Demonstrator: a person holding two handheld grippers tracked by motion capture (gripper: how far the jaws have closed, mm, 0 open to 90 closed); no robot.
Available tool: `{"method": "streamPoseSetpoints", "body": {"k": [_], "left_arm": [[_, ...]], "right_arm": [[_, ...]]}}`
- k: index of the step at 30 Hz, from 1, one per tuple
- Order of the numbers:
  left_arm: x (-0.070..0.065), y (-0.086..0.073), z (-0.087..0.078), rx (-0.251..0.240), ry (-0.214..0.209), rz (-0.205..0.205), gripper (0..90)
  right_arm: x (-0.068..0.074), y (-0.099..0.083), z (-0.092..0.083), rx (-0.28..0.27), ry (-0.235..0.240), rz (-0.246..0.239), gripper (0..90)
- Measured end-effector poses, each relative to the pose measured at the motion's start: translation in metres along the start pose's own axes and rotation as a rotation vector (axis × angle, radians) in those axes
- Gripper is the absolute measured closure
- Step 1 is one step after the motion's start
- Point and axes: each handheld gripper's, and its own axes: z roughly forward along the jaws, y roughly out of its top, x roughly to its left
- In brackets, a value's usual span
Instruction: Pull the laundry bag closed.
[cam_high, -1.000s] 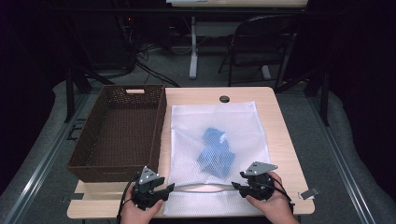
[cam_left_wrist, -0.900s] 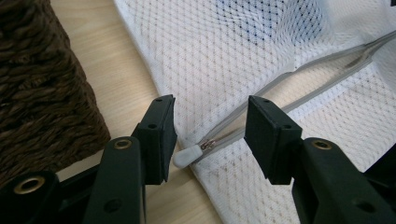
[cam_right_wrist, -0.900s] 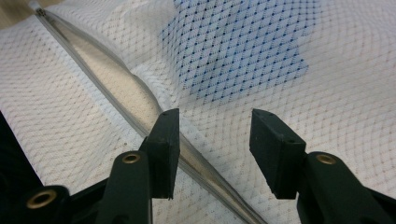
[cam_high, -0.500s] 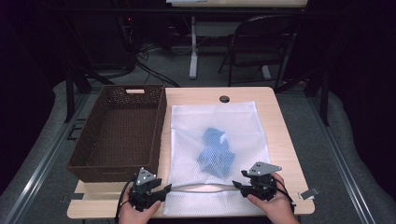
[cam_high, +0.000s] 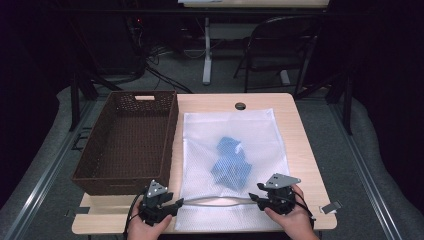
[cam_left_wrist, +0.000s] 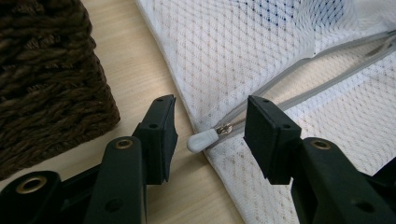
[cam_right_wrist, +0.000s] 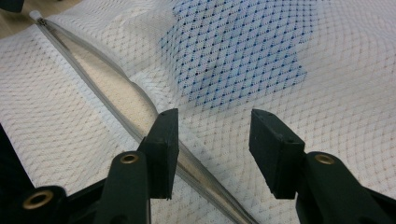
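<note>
At the table's near edge, my jaws flank the mesh bag's (cam_high: 232, 165) open zipper (cam_high: 217, 201)

My left gripper (cam_left_wrist: 210, 135) gapes around the white zipper pull (cam_left_wrist: 201, 140), untouched; my right gripper (cam_right_wrist: 212, 140), jaws just narrowing, stands open over mesh

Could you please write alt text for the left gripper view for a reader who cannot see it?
The left claw stands open around the white zipper pull at the corner of a white mesh laundry bag, whose grey zipper gapes open. A brown woven basket sits beside it on the wooden table.
</note>
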Motion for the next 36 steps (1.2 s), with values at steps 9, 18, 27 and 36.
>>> {"method": "streamPoseSetpoints", "body": {"k": [9, 18, 27, 36], "left_arm": [[-0.003, -0.002, 0.008, 0.024, 0.002, 0.009, 52.0], [0.0, -0.004, 0.01, 0.054, -0.022, -0.015, 58.5], [-0.002, -0.003, 0.005, 0.056, -0.03, -0.008, 74.0], [-0.006, 0.0, 0.001, 0.029, -0.041, 0.007, 81.3]], "right_arm": [[0.002, 0.0, 0.003, 0.003, 0.012, -0.014, 50.4], [0.001, -0.001, 0.002, -0.006, 0.016, -0.015, 49.2], [0.0, -0.001, 0.002, -0.01, 0.018, -0.012, 48.6], [0.001, -0.001, 0.002, -0.012, 0.017, -0.015, 48.5]]}}
